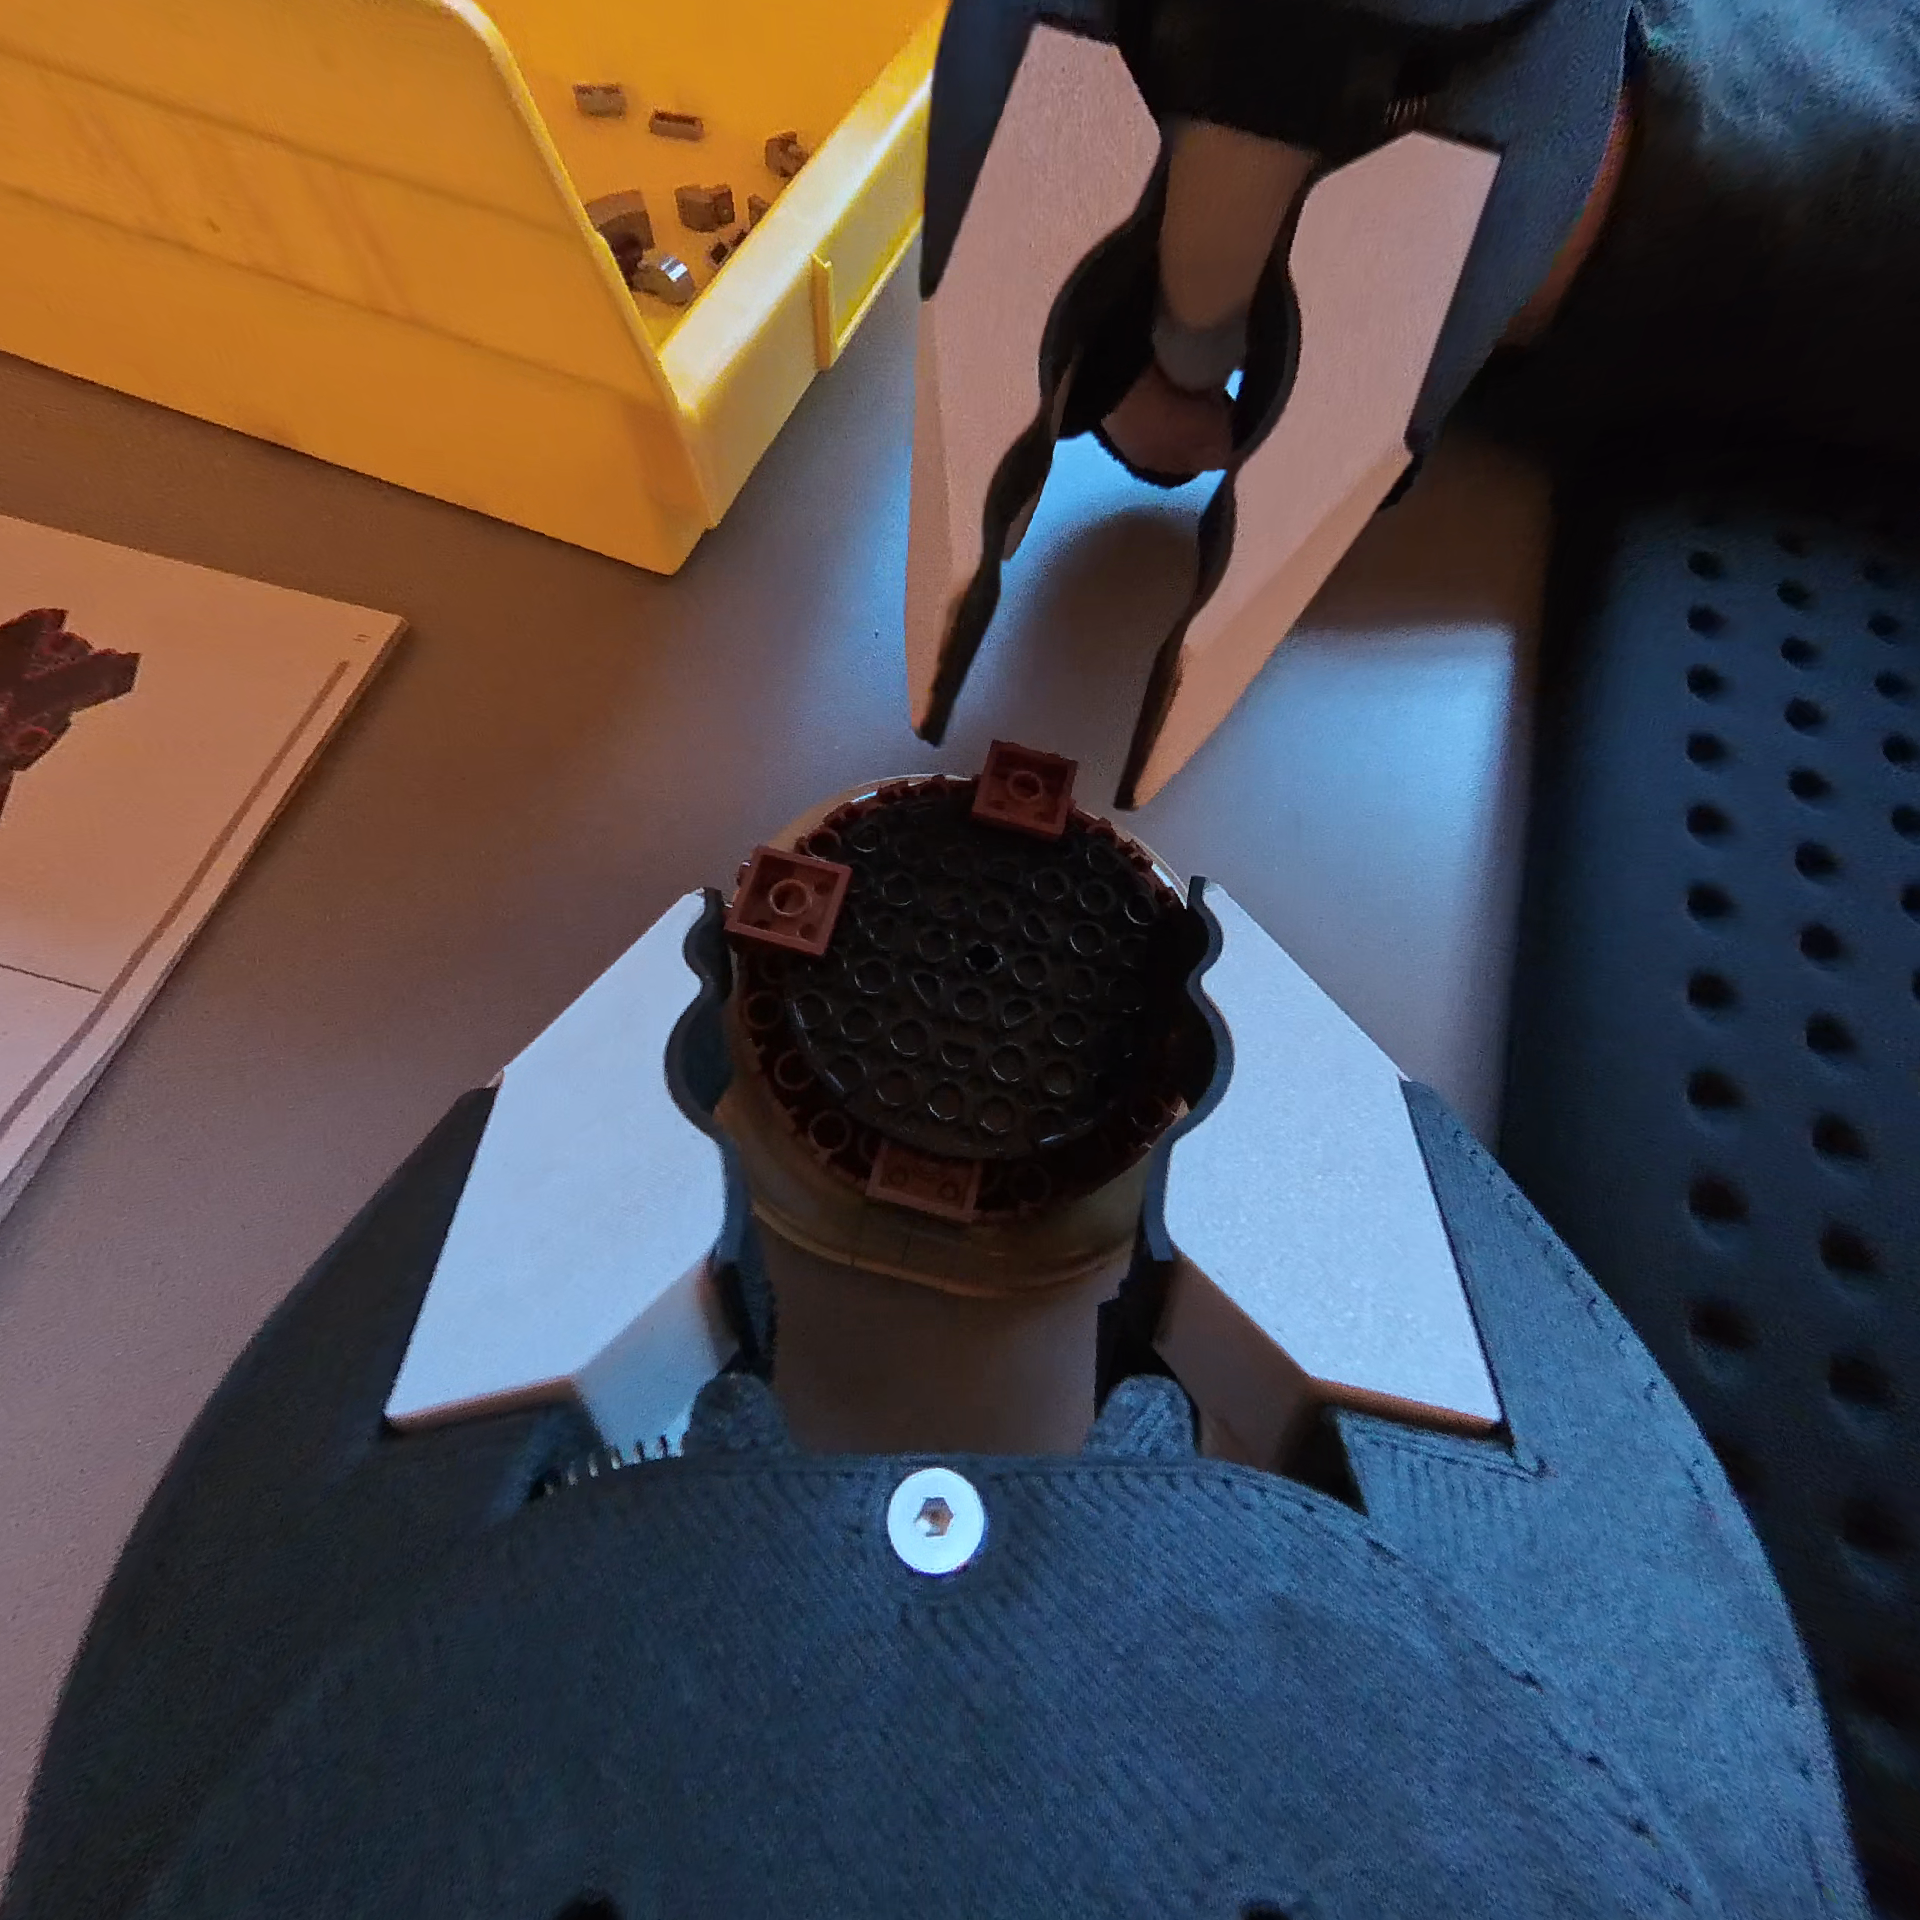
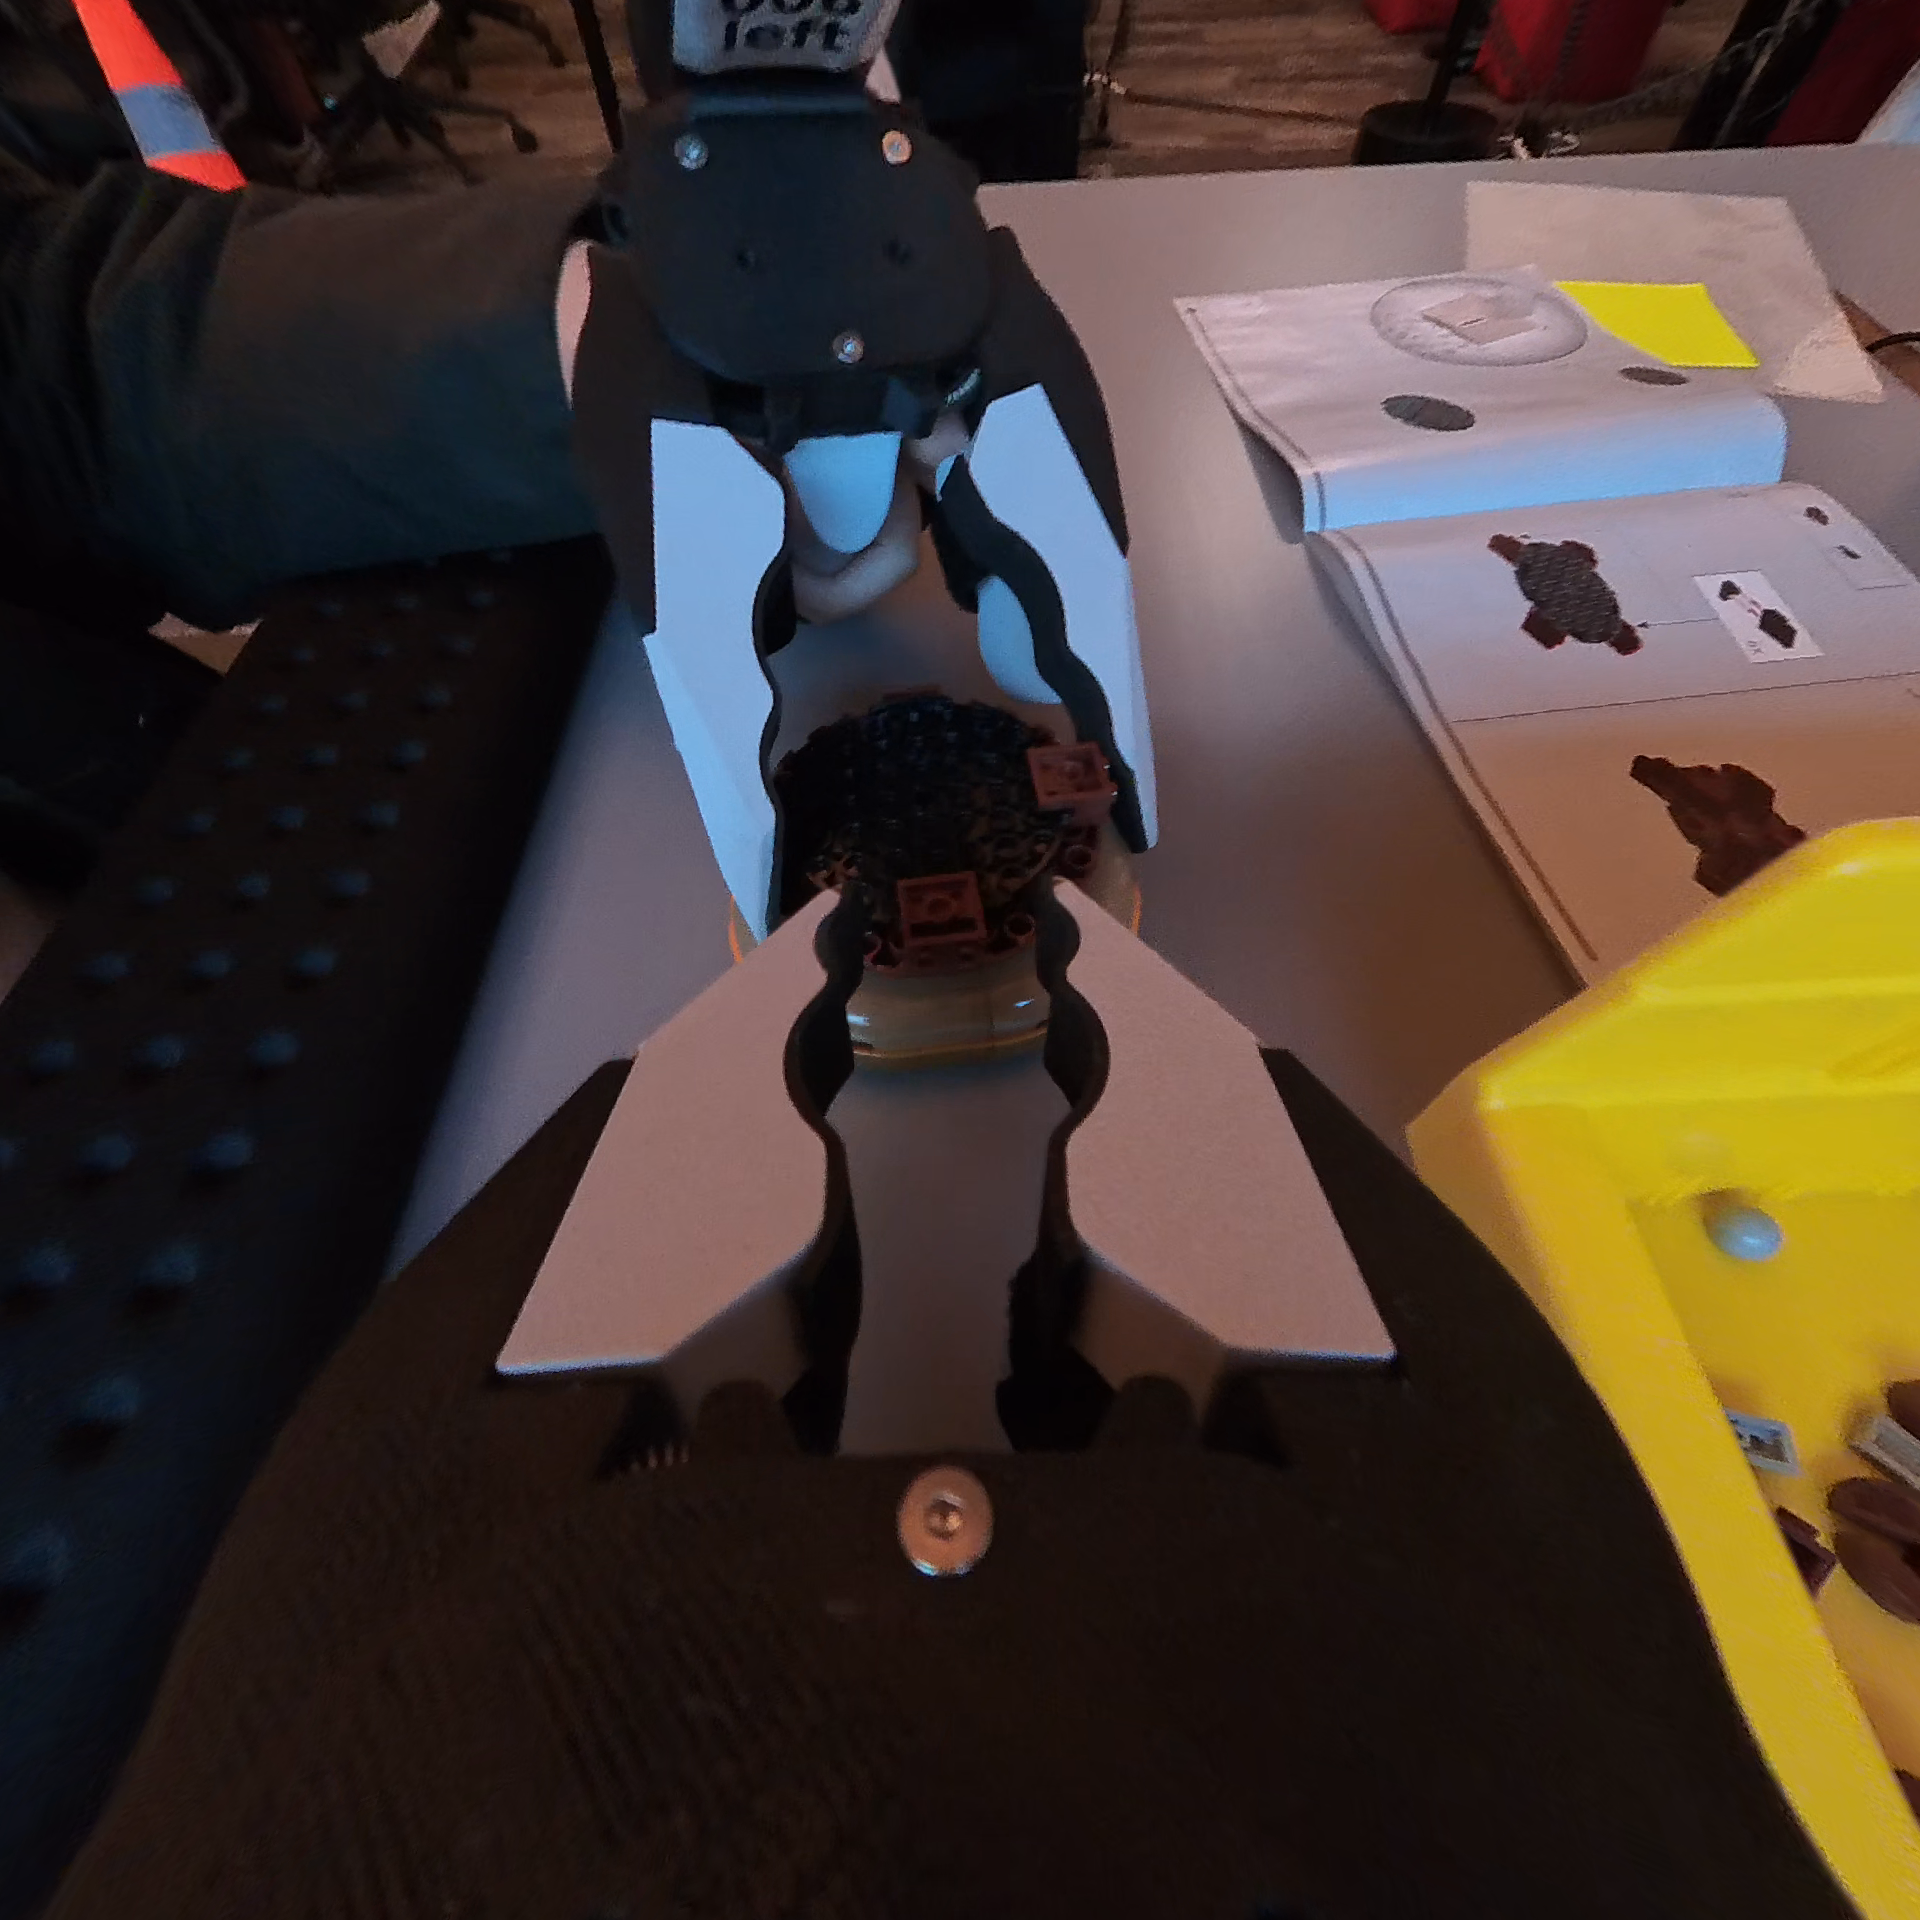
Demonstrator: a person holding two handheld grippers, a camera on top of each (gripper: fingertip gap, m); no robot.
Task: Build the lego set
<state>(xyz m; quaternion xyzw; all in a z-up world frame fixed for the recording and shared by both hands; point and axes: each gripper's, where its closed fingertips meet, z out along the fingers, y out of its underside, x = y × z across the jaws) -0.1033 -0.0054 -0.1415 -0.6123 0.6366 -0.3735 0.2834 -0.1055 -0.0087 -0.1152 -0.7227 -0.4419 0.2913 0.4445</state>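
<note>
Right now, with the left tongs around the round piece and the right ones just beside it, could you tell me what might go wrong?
1. The right tongs sit open right at a small brown brick on the rim; a nudge might knock it loose.
2. The left tongs hold the round black plate only at its curved edges, so pressing down could tilt or spin it.
</note>
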